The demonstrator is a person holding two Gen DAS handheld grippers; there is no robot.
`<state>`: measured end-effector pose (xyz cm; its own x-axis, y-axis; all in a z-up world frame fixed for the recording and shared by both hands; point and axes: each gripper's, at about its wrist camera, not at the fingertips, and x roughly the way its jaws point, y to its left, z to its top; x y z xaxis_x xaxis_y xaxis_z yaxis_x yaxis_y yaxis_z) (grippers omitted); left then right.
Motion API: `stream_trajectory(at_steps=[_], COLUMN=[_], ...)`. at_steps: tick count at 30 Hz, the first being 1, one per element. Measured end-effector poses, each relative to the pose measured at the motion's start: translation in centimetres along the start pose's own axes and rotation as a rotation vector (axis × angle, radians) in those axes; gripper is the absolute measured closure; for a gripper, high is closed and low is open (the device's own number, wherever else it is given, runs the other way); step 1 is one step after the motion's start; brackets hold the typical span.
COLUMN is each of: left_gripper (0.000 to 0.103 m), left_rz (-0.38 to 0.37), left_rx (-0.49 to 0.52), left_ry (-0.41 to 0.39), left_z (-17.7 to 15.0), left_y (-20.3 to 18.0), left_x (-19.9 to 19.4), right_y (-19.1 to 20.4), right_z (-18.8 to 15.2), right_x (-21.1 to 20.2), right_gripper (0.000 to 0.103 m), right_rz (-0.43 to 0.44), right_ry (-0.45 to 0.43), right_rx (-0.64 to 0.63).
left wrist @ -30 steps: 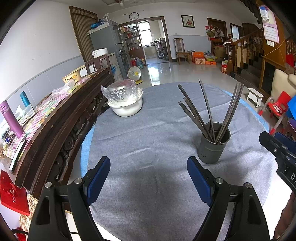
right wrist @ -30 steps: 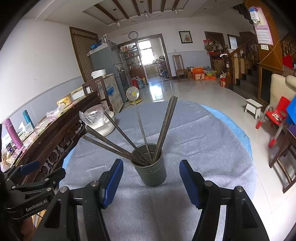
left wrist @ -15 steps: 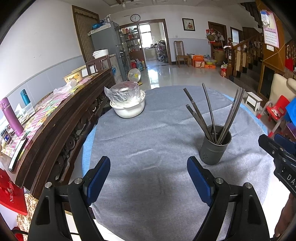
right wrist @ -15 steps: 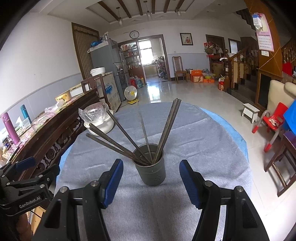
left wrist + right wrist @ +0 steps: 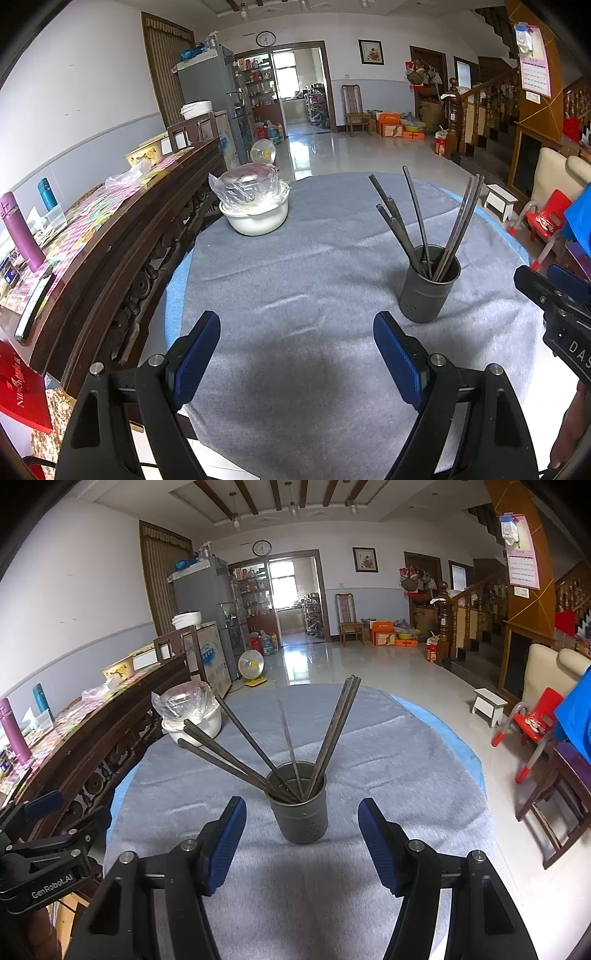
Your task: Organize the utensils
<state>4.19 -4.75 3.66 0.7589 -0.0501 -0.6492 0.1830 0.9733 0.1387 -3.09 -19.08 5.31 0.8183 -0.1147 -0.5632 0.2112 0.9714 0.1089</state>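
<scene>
Both the left tongs (image 5: 297, 354) and the right tongs (image 5: 301, 840) hang spread and empty above the grey-clothed worktop (image 5: 295, 280), near the chopstick-filled holder (image 5: 299, 812).

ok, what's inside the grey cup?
Dark chopsticks stand fanned out in the cup, tops leaning left and right. Their lower ends and the cup's bottom are hidden by its wall.

I get bright daylight from the far doorway window (image 5: 281, 579), and it glares white off the polished floor (image 5: 332, 151). Soft dark shadows sit on the table's cloth (image 5: 295, 376) near its front edge, under my grippers. Both pictures are sharp in the middle. The fisheye bends walls and the sideboard (image 5: 122, 236) toward the edges, and the corners go black.
</scene>
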Motion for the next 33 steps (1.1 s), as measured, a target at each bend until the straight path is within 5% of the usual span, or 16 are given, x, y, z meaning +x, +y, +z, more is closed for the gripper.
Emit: stream_trajectory(at_steps=[33], left_gripper=[0.018], left_rz=[0.012], left_rx=[-0.035], left_ry=[0.044], left_z=[0.1], left_y=[1.7], left_x=[2.1], right_y=[1.0], right_z=[0.5], right_x=[2.3], right_gripper=[0.035], right_rz=[-0.004], right_ry=[0.031], right_rx=[-0.005])
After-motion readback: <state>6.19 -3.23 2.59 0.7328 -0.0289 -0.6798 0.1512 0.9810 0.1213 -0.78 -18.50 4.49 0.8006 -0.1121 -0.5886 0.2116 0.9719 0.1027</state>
